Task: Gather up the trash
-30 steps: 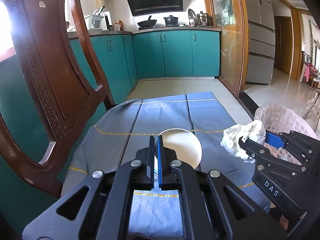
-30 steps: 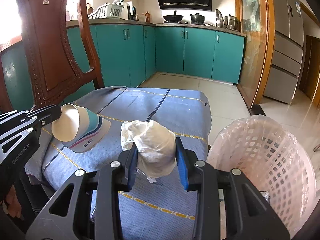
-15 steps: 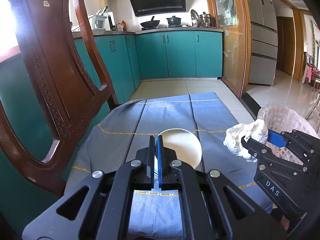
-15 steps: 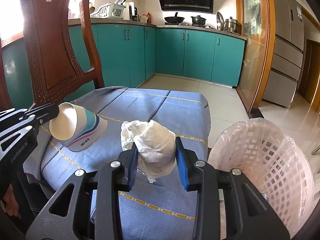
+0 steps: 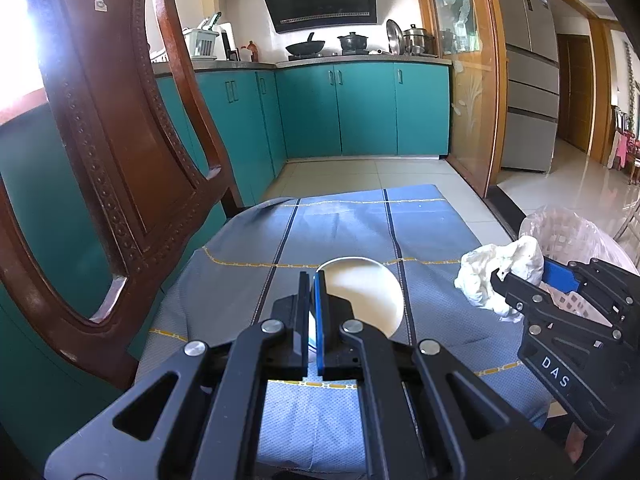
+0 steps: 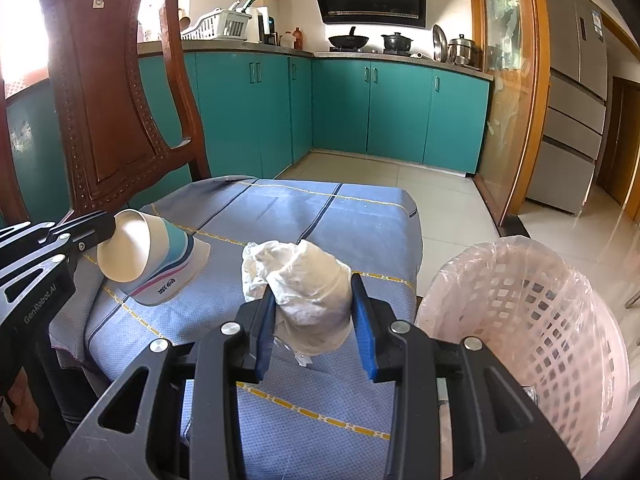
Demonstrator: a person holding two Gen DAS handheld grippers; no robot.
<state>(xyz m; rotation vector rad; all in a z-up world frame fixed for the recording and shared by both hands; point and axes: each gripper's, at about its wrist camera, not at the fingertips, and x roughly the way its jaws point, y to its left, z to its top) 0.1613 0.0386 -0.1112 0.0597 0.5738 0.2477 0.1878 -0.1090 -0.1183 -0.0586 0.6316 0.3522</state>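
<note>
My left gripper [image 5: 314, 280] is shut on the rim of a white paper cup [image 5: 360, 294] with teal and pink stripes, held tilted just above the blue cloth; it also shows in the right wrist view [image 6: 150, 254]. My right gripper [image 6: 314, 292] is shut on a crumpled white paper wad [image 6: 308, 284], seen from the left wrist view too [image 5: 496, 268]. A white lattice trash basket [image 6: 532, 320] with a clear liner stands on the floor to the right of the wad.
The blue striped cloth [image 6: 320, 216] covers the table. A dark wooden chair [image 5: 112, 132] stands close at the left. Teal kitchen cabinets [image 6: 380, 112] and tiled floor lie beyond the table's far edge.
Both grippers have lifted slightly with their loads; the cup and the wad sit a little higher over the cloth. Grips are unchanged.
</note>
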